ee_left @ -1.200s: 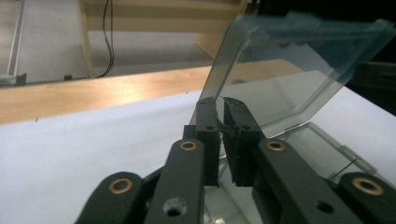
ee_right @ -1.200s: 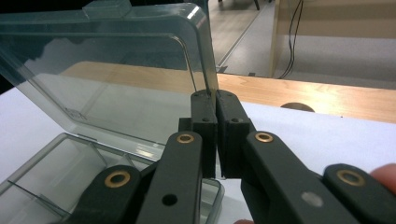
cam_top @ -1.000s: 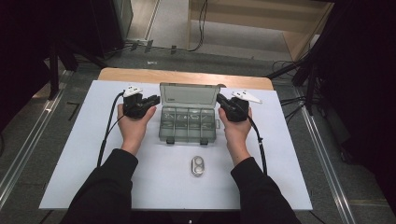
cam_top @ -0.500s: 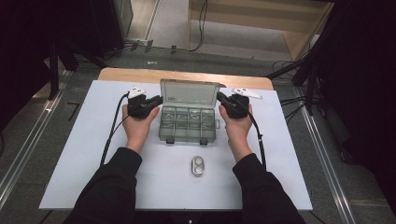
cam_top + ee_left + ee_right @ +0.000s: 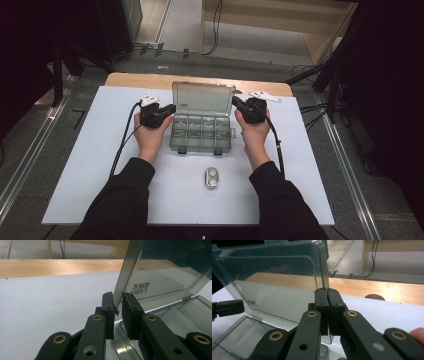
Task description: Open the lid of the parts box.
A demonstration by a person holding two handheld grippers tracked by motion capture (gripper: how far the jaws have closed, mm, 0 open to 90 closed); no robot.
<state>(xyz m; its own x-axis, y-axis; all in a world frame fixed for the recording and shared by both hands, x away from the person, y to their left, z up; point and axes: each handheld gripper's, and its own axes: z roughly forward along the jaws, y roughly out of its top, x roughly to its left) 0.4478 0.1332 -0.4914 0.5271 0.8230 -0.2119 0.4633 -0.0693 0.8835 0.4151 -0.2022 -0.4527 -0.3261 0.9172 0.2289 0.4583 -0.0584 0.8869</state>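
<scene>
While I've got both hands on it, quick count: 1 clear plastic organizer box sits mid-surface on the white surface, its lid standing up nearly vertical at the back. I count 2 rows of compartments in the tray, approx 4 across per row, all see-through; can't tell contents from the high view.

2 grippers in play. Left gripper is at the lid's left edge w/ the edge between its jaws; they've just been closing in, and a thin gap shows beside the plastic, so can't tell if the pads really bite. Right gripper is clamped on the lid's right edge, jaws pressed together on the thin plastic. In the right gripper view I can also see the other gripper's tip poking in at far left, through the lid.

1 small oval metal tin lies on the surface nearer me, well apart from the box, between my 2 forearms. 1 wooden strip runs along the far edge.
</scene>
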